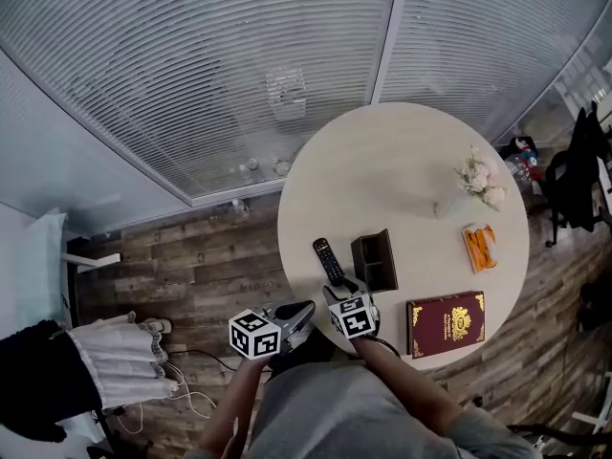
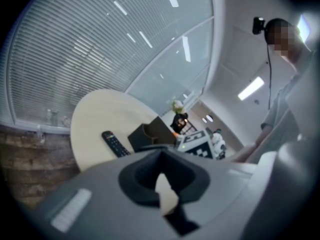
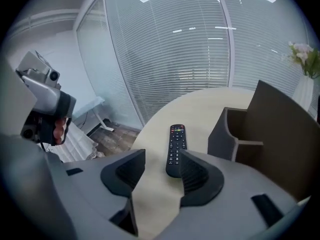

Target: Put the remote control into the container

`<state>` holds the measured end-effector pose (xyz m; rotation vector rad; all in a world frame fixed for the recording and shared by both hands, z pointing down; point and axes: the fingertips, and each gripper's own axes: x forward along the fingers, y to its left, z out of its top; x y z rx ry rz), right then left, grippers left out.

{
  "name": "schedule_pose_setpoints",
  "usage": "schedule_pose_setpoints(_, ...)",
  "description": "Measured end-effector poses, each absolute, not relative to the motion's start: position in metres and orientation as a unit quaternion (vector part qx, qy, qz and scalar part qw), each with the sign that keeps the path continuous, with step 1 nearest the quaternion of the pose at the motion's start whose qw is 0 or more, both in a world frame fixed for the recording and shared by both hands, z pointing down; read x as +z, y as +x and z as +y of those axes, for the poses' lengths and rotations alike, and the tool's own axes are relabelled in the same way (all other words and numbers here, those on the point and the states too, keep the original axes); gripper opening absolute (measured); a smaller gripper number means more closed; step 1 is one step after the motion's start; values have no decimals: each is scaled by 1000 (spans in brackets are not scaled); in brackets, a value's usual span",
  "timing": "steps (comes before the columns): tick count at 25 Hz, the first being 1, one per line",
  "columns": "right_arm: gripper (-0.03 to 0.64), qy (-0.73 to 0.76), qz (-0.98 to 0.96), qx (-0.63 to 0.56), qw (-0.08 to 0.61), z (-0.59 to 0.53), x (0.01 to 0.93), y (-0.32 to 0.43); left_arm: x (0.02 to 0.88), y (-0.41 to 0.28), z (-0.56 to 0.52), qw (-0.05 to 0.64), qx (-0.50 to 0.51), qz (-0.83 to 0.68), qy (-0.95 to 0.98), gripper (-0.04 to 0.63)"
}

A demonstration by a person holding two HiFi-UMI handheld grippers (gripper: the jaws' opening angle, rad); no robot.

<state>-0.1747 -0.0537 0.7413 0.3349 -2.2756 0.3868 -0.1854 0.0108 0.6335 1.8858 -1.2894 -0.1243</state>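
While the container (image 1: 375,261) stands upright, the remote control (image 1: 328,261) lies beside it.

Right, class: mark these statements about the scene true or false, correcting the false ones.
1. The remote control lies on the table, outside the container. True.
2. The right gripper is shut on the remote control. False: its jaws stand apart, gripping nothing.
3. The left gripper is shut and empty. True.
4. The red book lies inside the container. False: it lies on the table, apart from it.
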Motion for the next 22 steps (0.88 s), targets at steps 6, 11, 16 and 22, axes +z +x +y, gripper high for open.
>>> schedule_pose_setpoints(6,239,160,-884,126,420,-58,757,-178,637,-192,17,417,-53,-516,746,0)
schedule_pose_setpoints(11,242,178,-870,113,446,-63,769,-182,637,-195,21,421,-57,-518,743,0)
schedule_pose_setpoints(16,242,190,-857,110,466,-70,784,-182,641,-196,23,425,-55,-516,742,0)
schedule_pose_setpoints(22,242,190,-842,118,491,-71,801,-184,643,-198,22,428,-53,-514,742,0)
